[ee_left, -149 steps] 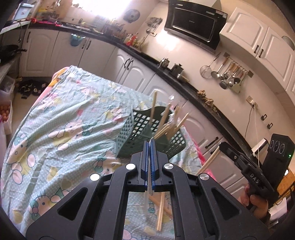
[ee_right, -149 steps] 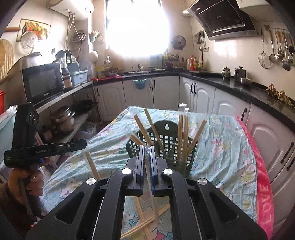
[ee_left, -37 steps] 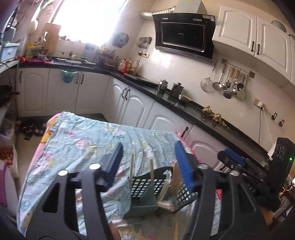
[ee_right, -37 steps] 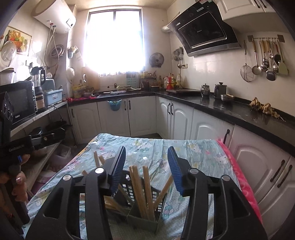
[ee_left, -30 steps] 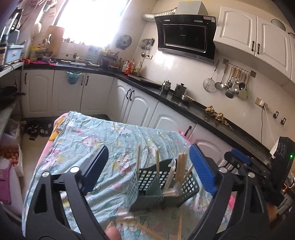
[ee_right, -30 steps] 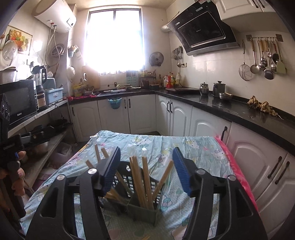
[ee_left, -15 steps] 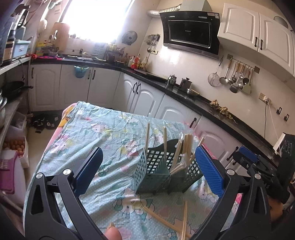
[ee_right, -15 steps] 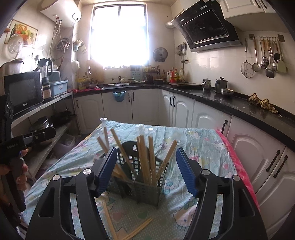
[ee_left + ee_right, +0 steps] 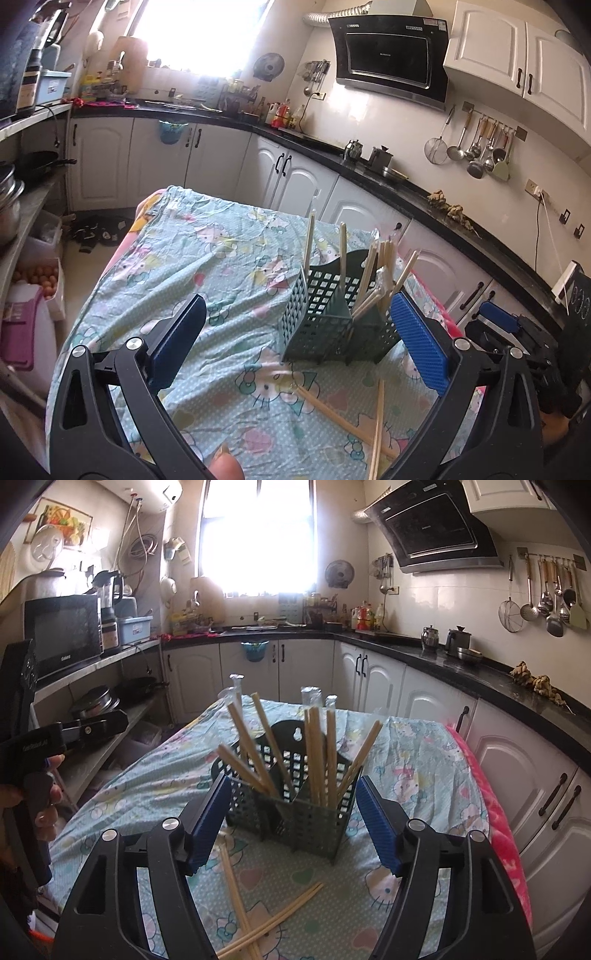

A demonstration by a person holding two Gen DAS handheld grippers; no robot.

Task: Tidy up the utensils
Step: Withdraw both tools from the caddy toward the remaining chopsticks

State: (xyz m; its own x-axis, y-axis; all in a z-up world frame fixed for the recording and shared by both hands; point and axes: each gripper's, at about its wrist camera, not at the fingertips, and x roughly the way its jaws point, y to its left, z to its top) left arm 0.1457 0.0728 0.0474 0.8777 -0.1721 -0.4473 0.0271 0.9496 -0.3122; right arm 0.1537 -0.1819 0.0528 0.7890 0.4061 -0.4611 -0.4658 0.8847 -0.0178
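nearest in the left wrist view, a fingertip point(image 9: 224, 466) of the person's hand shows at the bottom edge, under the left gripper point(image 9: 295, 334). its blue-padded fingers point(image 9: 417, 341) stand at their widest, nothing between them, and the tool tips downward over the table. just past the pads, loose chopsticks point(image 9: 376, 424) lie crossed on the cartoon-print tablecloth point(image 9: 207, 258). beyond them stands the dark green slotted utensil basket point(image 9: 321, 317), with more chopsticks upright and leaning inside it.

in the right wrist view the right gripper point(image 9: 293, 821) also slants down toward the table. its jaws are opening, and its fingers point(image 9: 378, 825) frame the basket point(image 9: 295, 819) from the near side without pressing on it; nothing is held. more loose chopsticks point(image 9: 240, 897) lie on the cloth under and in front of the pads. the sticks in the basket point(image 9: 317, 753) fan out from two compartments, some with clear wrapper tips.

at the left edge of this view the person's left hand point(image 9: 42, 797) wraps the grip of the other tool, held beside the table edge.

farther off run white cabinets under a black countertop point(image 9: 461, 672), then the range hood point(image 9: 436, 528), hanging ladles point(image 9: 546, 590) and the bright window point(image 9: 258, 535).
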